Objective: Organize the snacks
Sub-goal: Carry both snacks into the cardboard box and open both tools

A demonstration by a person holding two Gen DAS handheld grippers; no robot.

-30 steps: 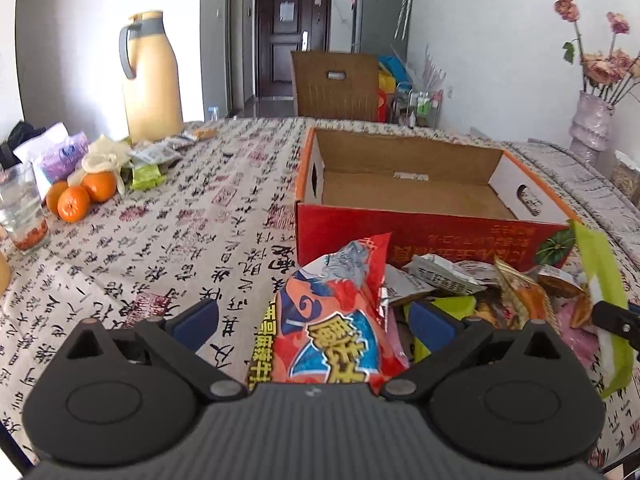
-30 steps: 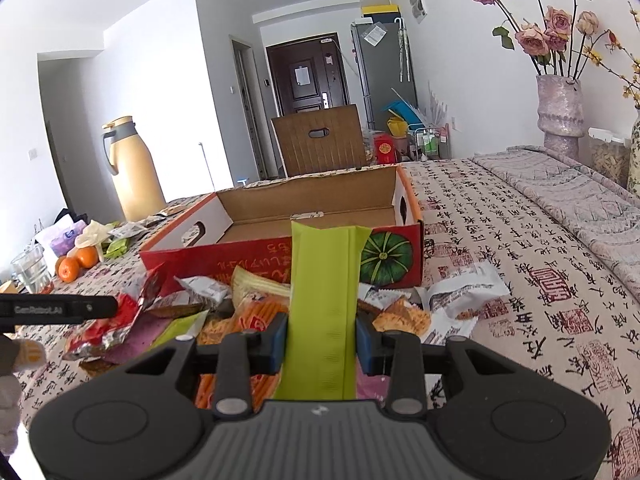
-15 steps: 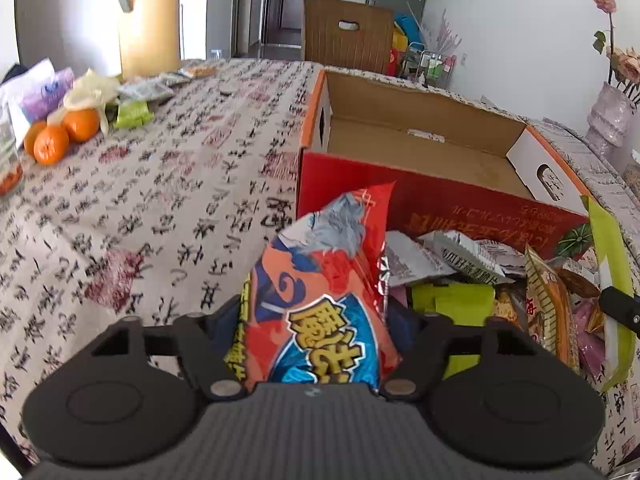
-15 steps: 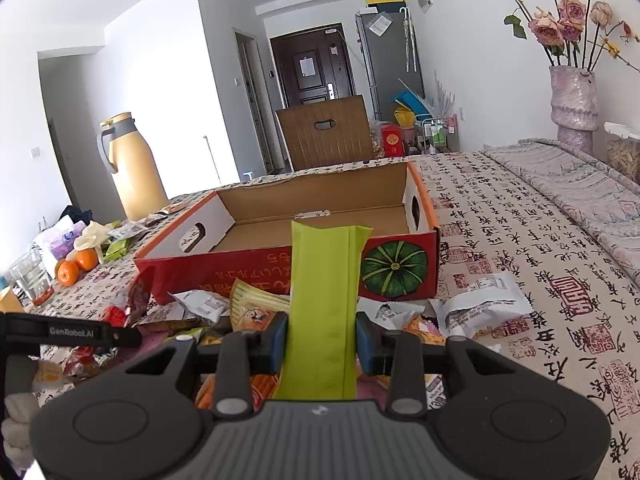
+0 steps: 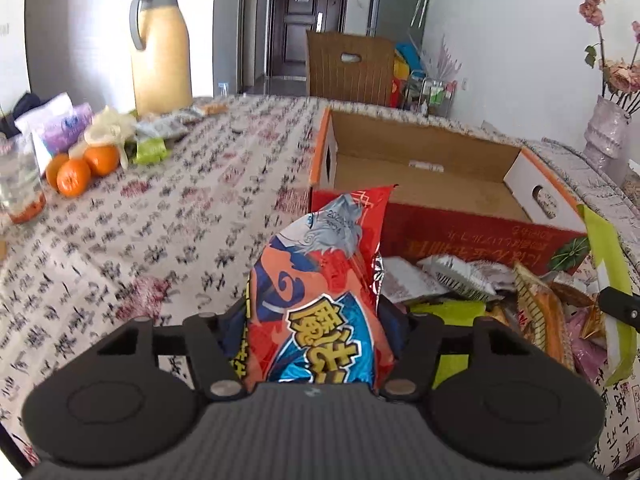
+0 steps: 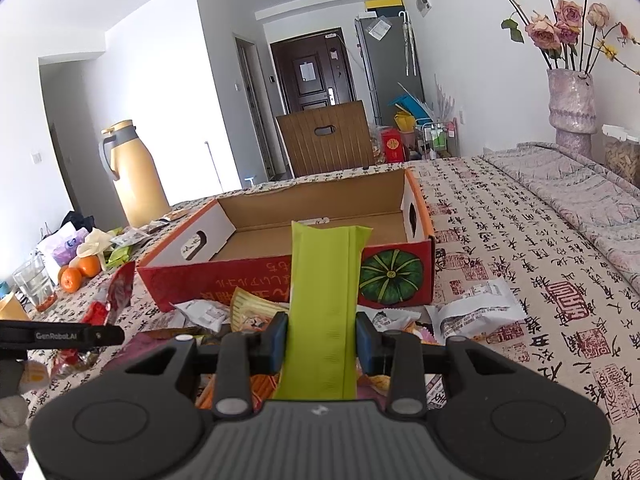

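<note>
A red and blue snack bag (image 5: 320,280) stands upright between the fingers of my left gripper (image 5: 316,320). Its jaws are closing and the pads press on the bag's sides. My right gripper (image 6: 322,336) is shut on a long lime-green packet (image 6: 324,280) that sticks up in front of it. An open red cardboard box (image 5: 420,152) with a bare brown floor lies just beyond both grippers. A heap of loose snack packets (image 5: 460,280) lies on the cloth against the box's near wall. In the right wrist view the left gripper (image 6: 60,336) shows at the left edge.
A yellow thermos jug (image 5: 160,48), oranges (image 5: 84,164), a glass (image 5: 20,184) and small bags sit at the table's far left. A vase of flowers (image 6: 572,108) stands at the right. A white packet (image 6: 476,312) lies right of the box. A wooden chair (image 6: 324,140) stands behind the table.
My left jaws went from wide open around the red snack bag to pressed against it, and the bag now stands higher before the box. The right gripper kept its hold on the green packet.
</note>
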